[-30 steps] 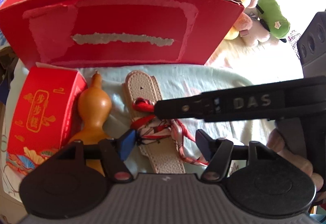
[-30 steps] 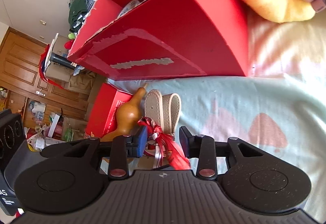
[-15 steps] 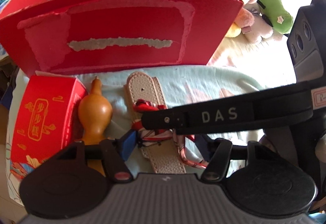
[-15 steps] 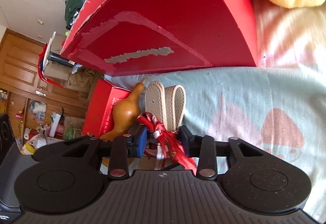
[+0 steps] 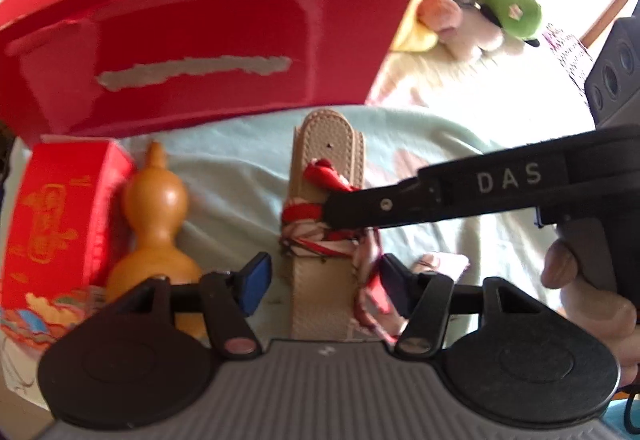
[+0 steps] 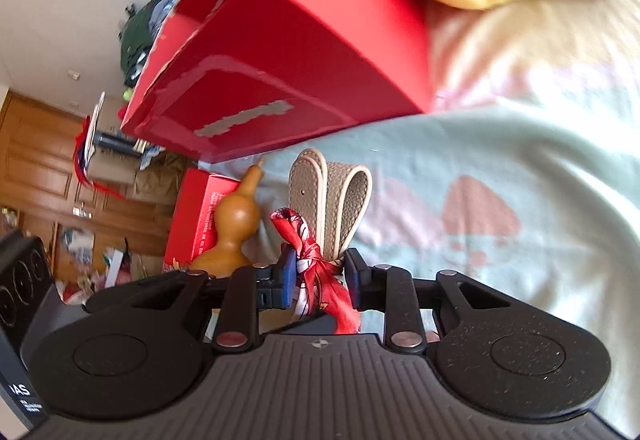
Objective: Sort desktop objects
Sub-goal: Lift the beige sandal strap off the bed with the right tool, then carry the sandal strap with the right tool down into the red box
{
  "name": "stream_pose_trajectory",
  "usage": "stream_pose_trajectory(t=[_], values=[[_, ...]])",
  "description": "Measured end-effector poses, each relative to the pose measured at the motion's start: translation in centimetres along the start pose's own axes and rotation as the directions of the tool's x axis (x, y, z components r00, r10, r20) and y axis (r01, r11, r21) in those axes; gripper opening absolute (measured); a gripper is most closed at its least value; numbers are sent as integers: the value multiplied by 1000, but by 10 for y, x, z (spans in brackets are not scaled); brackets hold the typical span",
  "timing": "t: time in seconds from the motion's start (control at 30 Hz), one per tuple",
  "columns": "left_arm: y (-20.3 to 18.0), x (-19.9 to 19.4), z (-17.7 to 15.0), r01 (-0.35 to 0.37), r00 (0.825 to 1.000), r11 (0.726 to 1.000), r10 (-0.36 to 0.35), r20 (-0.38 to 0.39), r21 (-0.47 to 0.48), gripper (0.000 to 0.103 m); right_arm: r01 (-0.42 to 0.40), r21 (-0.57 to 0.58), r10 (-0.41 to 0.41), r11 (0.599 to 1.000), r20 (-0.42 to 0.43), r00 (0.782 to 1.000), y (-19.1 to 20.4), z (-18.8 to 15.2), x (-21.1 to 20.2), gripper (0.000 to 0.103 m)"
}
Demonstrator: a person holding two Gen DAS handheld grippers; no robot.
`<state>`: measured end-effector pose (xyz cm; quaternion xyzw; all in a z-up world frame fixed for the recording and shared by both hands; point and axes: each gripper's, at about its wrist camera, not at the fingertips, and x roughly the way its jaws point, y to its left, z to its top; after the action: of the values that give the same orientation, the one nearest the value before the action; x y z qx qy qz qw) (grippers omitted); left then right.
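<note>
the big red cardboard box point(image 5: 208, 52) fills the 12 o'clock side of the left wrist view, open-topped, its glossy front torn to pale patches and a grey strip. the surface is soft cloth point(image 5: 240, 176), pale green with pink blotches, rumpled; whether a table lies under it cannot be told. at 1 o'clock sit plush toys point(image 5: 472, 12), fuzzy, pink, yellow and green. at 9 o'clock stands a smaller red box point(image 5: 56, 216) with gold print, and just beside it a smooth tan gourd point(image 5: 154, 224), waisted like a bottle.

a beige pebbled leather strap point(image 5: 326, 168), folded into a loop with stitched edges, lies at centre, running from 12 to 6 o'clock. a red and white patterned ribbon point(image 6: 310, 260) is knotted around it.

the left tongs point(image 5: 320, 282) straddle the strap's near end, moderately wide and closing, pads apart from it. the right tongs point(image 6: 320, 276) reach in from 3 o'clock, narrow and closing, the ribbon knot between their pads and not clearly pinched yet.

wooden cabinets point(image 6: 36, 168) and clutter show at 9 o'clock in the right wrist view.
</note>
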<state>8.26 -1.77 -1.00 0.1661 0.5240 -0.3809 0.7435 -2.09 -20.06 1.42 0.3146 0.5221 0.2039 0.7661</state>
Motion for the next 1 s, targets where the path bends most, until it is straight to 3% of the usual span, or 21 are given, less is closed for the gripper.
stream_pose_trajectory(t=[0.17, 0.3, 0.47, 0.63, 0.8, 1.0], values=[[-15, 5, -2, -80, 997, 995, 80, -2, 65, 51, 0, 35, -1, 999, 19, 1000, -5, -5, 0, 36], [-22, 2, -3, -103, 995, 991, 103, -2, 87, 45, -21, 77, 19, 997, 34, 999, -13, -10, -2, 34], [-42, -9, 0, -77, 997, 990, 75, 21, 122, 44, -31, 96, 25, 995, 60, 998, -18, -13, -22, 29], [-65, -38, 15, -17, 995, 986, 2, 95, 165, 44, -18, 58, 8, 998, 157, 987, -6, -15, -70, 29], [-89, -77, 44, -3, 977, 977, -43, 208, 214, 44, 2, -6, 0, 1000, 287, 958, 15, -2, -126, 29], [-87, -115, 86, -16, 950, 972, -58, 306, 234, 44, 59, -143, -1, 988, 380, 925, 57, 32, -157, 29]])
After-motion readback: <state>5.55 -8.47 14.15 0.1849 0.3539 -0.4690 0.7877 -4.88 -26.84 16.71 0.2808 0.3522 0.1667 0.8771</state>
